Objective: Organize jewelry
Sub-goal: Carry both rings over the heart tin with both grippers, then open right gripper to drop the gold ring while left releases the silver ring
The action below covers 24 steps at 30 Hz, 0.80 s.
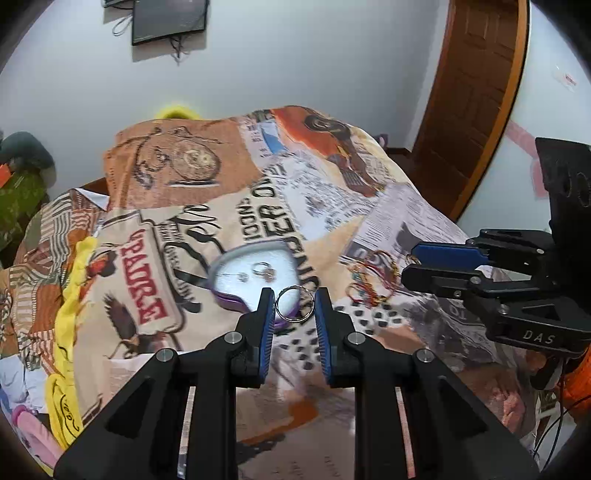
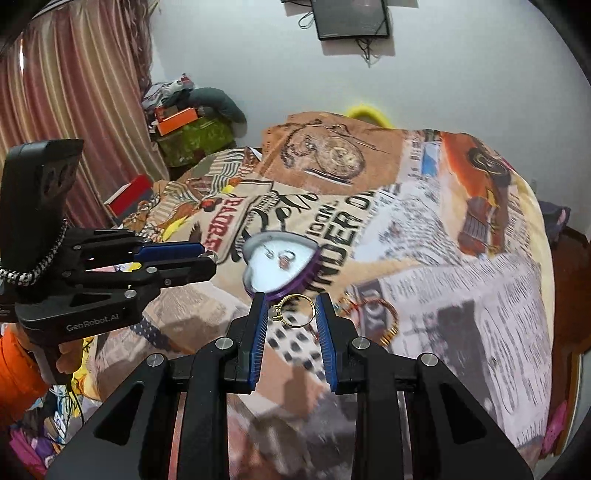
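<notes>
My left gripper (image 1: 294, 300) is shut on a silver ring (image 1: 294, 305), held above the near edge of a purple heart-shaped tray (image 1: 236, 303) with a white inside. A ring (image 1: 264, 270) lies in that tray. My right gripper (image 2: 290, 308) is shut on a gold ring with a stone (image 2: 291, 311), held above the tray's (image 2: 295, 284) near rim. A ring (image 2: 285, 258) lies inside the tray here too. Each gripper shows side-on in the other's view: the right one (image 1: 410, 264), the left one (image 2: 208, 258). Red and gold bangles (image 1: 373, 273) lie right of the tray, also in the right wrist view (image 2: 373, 314).
Everything rests on a bed under a printed newspaper-pattern blanket (image 1: 295, 177). A wooden door (image 1: 476, 85) stands at the right. Curtains (image 2: 66, 74) and piled clothes and boxes (image 2: 184, 122) are at the left. A black screen (image 2: 351, 18) hangs on the wall.
</notes>
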Each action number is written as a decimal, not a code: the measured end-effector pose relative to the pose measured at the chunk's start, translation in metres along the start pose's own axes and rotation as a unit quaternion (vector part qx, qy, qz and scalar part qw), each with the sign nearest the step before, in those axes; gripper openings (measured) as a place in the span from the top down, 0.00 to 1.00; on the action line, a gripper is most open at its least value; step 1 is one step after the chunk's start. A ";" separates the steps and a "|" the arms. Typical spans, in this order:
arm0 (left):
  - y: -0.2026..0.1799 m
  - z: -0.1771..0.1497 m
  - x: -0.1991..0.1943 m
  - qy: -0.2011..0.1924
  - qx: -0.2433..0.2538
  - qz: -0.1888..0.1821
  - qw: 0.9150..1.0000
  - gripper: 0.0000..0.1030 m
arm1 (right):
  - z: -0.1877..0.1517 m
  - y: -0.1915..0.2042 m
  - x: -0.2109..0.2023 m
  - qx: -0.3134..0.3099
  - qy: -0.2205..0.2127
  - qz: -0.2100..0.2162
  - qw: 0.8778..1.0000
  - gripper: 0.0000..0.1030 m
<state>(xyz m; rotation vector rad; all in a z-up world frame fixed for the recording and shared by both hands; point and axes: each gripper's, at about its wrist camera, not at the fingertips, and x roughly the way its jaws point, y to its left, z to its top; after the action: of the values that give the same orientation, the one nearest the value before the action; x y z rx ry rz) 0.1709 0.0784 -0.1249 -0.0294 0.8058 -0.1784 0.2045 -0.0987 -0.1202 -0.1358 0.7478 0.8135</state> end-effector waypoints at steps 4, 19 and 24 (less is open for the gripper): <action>0.015 0.004 -0.002 -0.006 -0.011 0.004 1.000 0.80 | 0.011 0.008 0.007 -0.008 -0.008 0.009 1.000 0.77; 0.034 0.011 0.052 0.024 -0.012 0.010 1.000 0.80 | 0.038 0.007 0.061 -0.033 0.023 0.008 0.999 0.77; 0.035 0.006 0.075 0.042 -0.013 0.005 0.999 0.80 | 0.046 -0.005 0.079 -0.018 0.044 0.019 0.999 0.77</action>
<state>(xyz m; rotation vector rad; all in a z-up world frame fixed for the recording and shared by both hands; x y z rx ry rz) 0.2312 0.0999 -0.1773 -0.0419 0.8917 -0.1604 0.2696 -0.0362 -0.1387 -0.1921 0.8210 0.8614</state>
